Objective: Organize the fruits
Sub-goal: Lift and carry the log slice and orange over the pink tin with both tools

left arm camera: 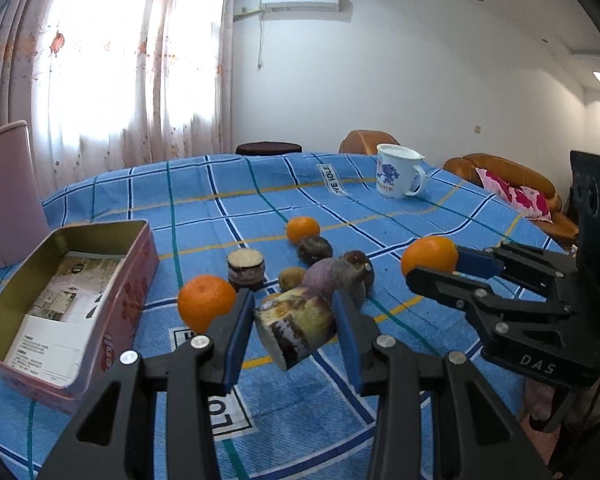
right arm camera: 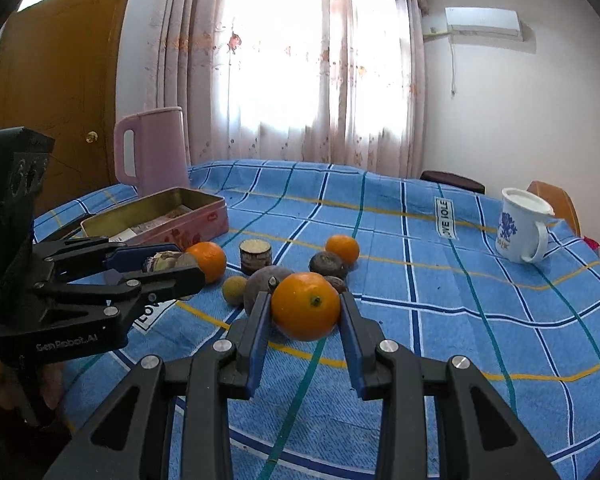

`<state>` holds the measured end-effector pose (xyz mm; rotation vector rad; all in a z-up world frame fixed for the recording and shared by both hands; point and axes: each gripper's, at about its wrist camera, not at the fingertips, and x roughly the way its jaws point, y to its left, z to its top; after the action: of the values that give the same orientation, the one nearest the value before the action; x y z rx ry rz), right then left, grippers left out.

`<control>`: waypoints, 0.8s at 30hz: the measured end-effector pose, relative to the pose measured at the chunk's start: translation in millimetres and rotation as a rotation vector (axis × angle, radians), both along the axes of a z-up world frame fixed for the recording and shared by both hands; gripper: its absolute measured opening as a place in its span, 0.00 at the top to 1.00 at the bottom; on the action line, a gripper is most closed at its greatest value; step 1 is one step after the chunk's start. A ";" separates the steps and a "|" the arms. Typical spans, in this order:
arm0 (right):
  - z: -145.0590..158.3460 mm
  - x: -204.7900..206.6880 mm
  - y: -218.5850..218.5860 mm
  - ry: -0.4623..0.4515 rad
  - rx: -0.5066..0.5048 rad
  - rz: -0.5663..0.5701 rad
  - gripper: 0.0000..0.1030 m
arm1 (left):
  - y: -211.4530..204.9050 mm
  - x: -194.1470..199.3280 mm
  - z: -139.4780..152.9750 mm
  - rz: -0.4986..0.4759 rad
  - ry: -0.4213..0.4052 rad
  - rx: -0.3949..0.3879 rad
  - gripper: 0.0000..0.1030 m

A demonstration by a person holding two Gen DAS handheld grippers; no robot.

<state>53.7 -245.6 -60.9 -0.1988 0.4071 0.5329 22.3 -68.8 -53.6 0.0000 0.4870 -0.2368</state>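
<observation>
The left gripper (left arm camera: 294, 322) clamps a mottled purple-brown cut cylinder (left arm camera: 296, 326) near the open pink tin (left arm camera: 112, 308); the right gripper (right arm camera: 305, 312) clamps a round orange (right arm camera: 305, 305), both above the blue checked tablecloth (right arm camera: 440, 312).

We see our right gripper (right arm camera: 305, 312) clamping an orange (right arm camera: 305, 306) above the worktop (right arm camera: 480, 320); our left gripper (right arm camera: 172, 266) holds a mottled chunk (right arm camera: 162, 261).

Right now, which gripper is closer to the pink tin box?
Left. The left gripper, holding a sugarcane piece, is beside the pink tin; the right gripper is farther away.
</observation>
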 end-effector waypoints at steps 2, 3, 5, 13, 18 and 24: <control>0.6 -2.3 -0.4 -0.015 0.002 0.004 0.66 | 0.0 -2.4 0.8 0.004 -0.015 0.002 0.59; 0.9 -3.3 -0.2 -0.021 0.003 0.005 0.66 | 0.1 -4.0 1.4 0.006 -0.024 0.002 0.59; 1.1 -5.2 -1.3 -0.034 0.007 0.009 0.66 | 0.0 -6.2 2.3 0.009 -0.037 0.004 0.59; 3.1 -12.6 -3.0 -0.087 0.020 0.021 0.66 | 1.5 -16.3 10.1 0.036 -0.105 0.009 0.59; 4.4 -17.2 -5.0 -0.115 0.032 0.026 0.66 | -0.2 -24.0 19.2 0.057 -0.165 0.035 0.59; 6.9 -23.7 -6.0 -0.154 0.045 0.035 0.66 | 4.8 -29.1 26.2 0.088 -0.205 0.057 0.59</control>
<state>30.0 -251.7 -54.1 -0.2022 0.2417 0.5571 -6.9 -64.0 -27.5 0.0579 0.2883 -0.1350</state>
